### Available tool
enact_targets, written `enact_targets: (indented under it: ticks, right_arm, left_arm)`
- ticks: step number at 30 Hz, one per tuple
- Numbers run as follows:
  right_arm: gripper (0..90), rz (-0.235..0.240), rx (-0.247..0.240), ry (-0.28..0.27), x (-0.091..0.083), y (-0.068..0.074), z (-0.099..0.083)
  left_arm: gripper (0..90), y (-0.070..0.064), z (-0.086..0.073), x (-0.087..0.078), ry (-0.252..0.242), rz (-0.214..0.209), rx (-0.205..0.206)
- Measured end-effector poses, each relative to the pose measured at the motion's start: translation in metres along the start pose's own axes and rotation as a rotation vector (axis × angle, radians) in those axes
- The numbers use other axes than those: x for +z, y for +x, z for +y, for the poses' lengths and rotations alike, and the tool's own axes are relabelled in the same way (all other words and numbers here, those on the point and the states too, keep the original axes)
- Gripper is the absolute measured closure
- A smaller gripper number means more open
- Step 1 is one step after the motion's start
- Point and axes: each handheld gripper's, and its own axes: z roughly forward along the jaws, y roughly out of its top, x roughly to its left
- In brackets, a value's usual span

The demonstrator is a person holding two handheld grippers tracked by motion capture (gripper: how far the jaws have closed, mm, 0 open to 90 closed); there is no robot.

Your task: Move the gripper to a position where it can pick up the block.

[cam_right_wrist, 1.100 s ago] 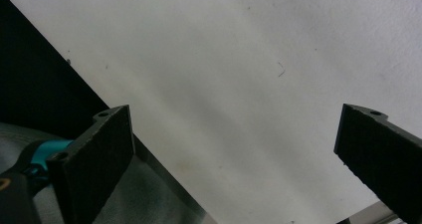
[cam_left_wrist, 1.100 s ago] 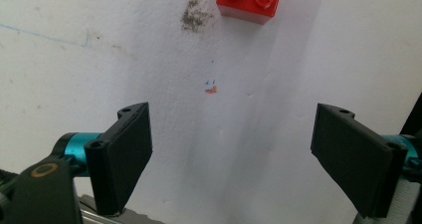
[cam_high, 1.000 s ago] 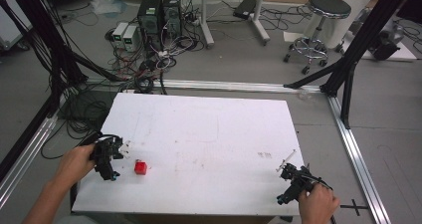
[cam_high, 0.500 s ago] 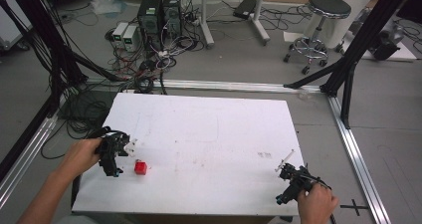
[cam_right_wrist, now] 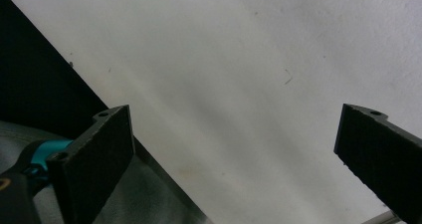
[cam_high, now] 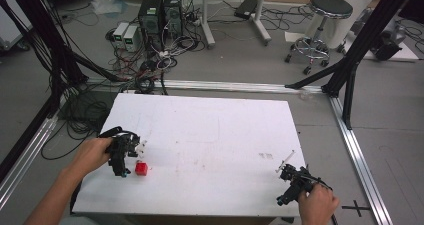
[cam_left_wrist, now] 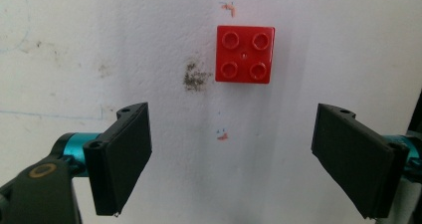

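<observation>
The left gripper [cam_left_wrist: 231, 159] hangs above the white table [cam_high: 215, 130] with its jaws spread wide and nothing between them; in the high view it [cam_high: 121, 155] sits near the table's left edge, gripped by the person's left hand [cam_high: 92, 155]. Just ahead of the jaws lies a red brick [cam_left_wrist: 245, 54], flat on the table with its four studs facing up; it is square, so no long axis can be told, and its sides run roughly in line with the jaws' gap. In the high view the red brick [cam_high: 141, 168] lies just beside the gripper, on its right. A dark smudge [cam_left_wrist: 195, 77] marks the table just beside the brick, and small red and blue pen marks lie near it; nothing stands between the jaws and the brick. The right gripper [cam_right_wrist: 234, 149] also has its jaws wide apart and empty, over bare table by the front edge; the high view shows it [cam_high: 294, 181] at the near right corner in the right hand [cam_high: 316, 205]. Compared with a second ago, the left gripper has shifted right, closer to the brick, while the brick and the right gripper keep their places.
</observation>
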Motion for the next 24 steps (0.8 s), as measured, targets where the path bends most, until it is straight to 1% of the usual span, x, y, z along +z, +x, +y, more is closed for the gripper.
enact_targets:
  ticks: [2,4,7,10,11,13,16,18,24]
  right_arm:
    - [1.6,0.001,0.000,-0.002,0.000,0.000,0.000]
    - [1.6,0.000,-0.005,0.000,0.001,0.000,0.001]
    - [1.6,-0.001,-0.005,0.000,0.000,0.000,0.001]
    - [1.6,0.000,-0.004,0.000,0.001,0.000,0.001]
    - [1.6,-0.001,-0.005,0.001,0.001,0.000,0.001]
    - [1.6,0.002,-0.003,-0.001,0.001,0.000,0.001]
    - [1.6,0.002,0.000,0.001,0.001,0.000,0.001]
    - [1.6,0.001,-0.003,0.002,0.001,0.000,0.001]
    - [1.6,0.001,-0.010,0.000,0.002,0.000,0.002]
  left_arm:
    - [16.3,0.000,0.003,0.002,0.002,-0.011,0.009]
    - [16.3,0.001,0.005,0.006,0.005,-0.010,0.023]
    - [16.4,0.002,0.009,0.010,0.010,-0.022,0.028]
    - [16.3,0.002,0.013,0.015,0.020,-0.036,0.046]
    - [16.3,0.002,0.014,0.016,0.024,-0.035,0.052]
    - [16.3,0.002,0.016,0.020,0.028,-0.038,0.051]
    - [16.3,0.002,0.018,0.023,0.033,-0.039,0.065]
    - [16.3,0.001,0.020,0.026,0.034,-0.046,0.072]
    - [16.3,0.000,0.023,0.032,0.047,-0.044,0.087]
